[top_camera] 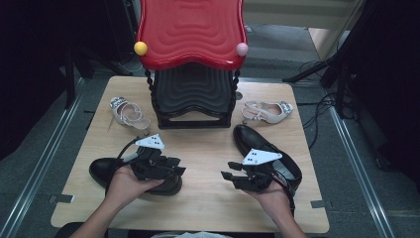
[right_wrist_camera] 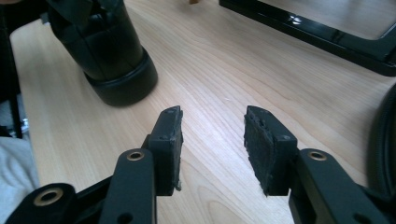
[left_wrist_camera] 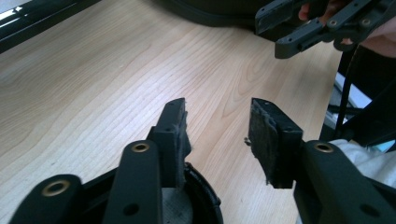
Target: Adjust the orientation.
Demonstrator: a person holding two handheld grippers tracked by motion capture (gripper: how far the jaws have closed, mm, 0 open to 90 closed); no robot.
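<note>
Two black leather shoes lie on the wooden table (top_camera: 208, 198). The left shoe (top_camera: 101, 171) lies under my left gripper (top_camera: 179, 167), whose jaws stand open and point right. In the left gripper view that gripper (left_wrist_camera: 217, 105) holds nothing, with bare wood between the jaws and the shoe's opening (left_wrist_camera: 187, 200) just below them. Beside the right shoe (top_camera: 247, 139), my right gripper (top_camera: 227, 176) points left with its jaws open. The right gripper view has this gripper (right_wrist_camera: 212, 112) empty over the wood, and the left shoe's heel (right_wrist_camera: 112, 60) farther off.
A shoe rack with a red top shelf (top_camera: 190, 29) and a black lower shelf (top_camera: 193, 94) stands at the back middle. One pale sandal (top_camera: 128, 113) lies to its left and another (top_camera: 267, 111) to its right. The rack's black base (right_wrist_camera: 327, 32) crosses the right gripper view.
</note>
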